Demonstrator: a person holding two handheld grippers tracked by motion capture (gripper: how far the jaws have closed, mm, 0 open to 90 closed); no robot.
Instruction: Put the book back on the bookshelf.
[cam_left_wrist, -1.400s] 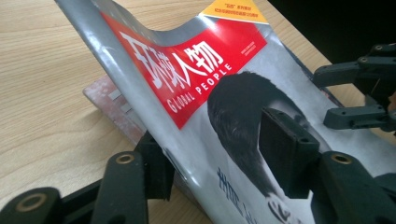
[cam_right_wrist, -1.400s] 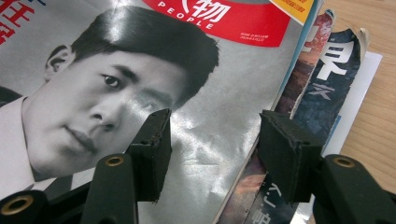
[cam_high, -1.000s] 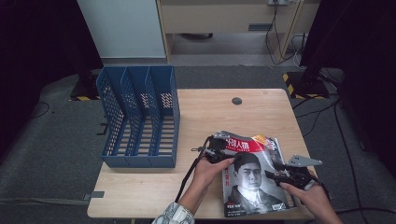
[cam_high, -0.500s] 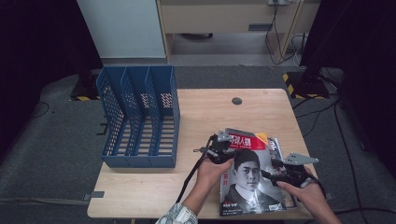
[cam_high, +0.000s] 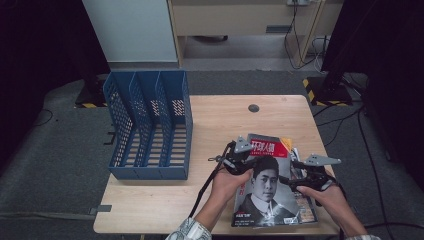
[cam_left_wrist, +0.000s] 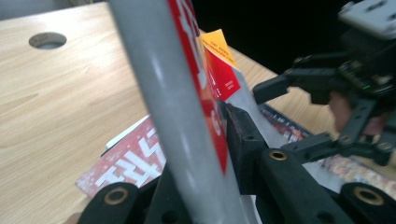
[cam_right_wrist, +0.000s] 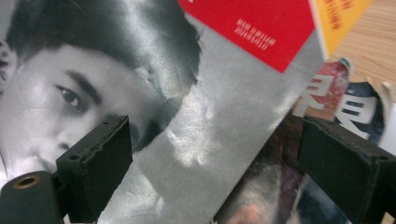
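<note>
A magazine (cam_high: 265, 192) with a black-and-white portrait and a red title block lies at the table's front right, on top of other magazines. My left gripper (cam_high: 246, 162) is shut on its upper left edge; in the left gripper view that edge (cam_left_wrist: 187, 93) runs up between the jaws of the left gripper (cam_left_wrist: 212, 121), raised off the wood. My right gripper (cam_high: 292, 177) is at the cover's right side. In the right gripper view the right gripper (cam_right_wrist: 219, 168) stands wide open, with the cover (cam_right_wrist: 154, 93) spread between its jaws.
A blue three-slot file rack (cam_high: 150, 125) stands on the table's left half. The wooden table (cam_high: 225, 120) has a cable hole (cam_high: 253, 108) at the back. A red magazine (cam_left_wrist: 126, 163) and another (cam_right_wrist: 345, 102) lie underneath. The right gripper (cam_left_wrist: 336, 93) is close by.
The portrait magazine has shifted slightly right, held at its edge by the left gripper. Both hands have hardly moved.
</note>
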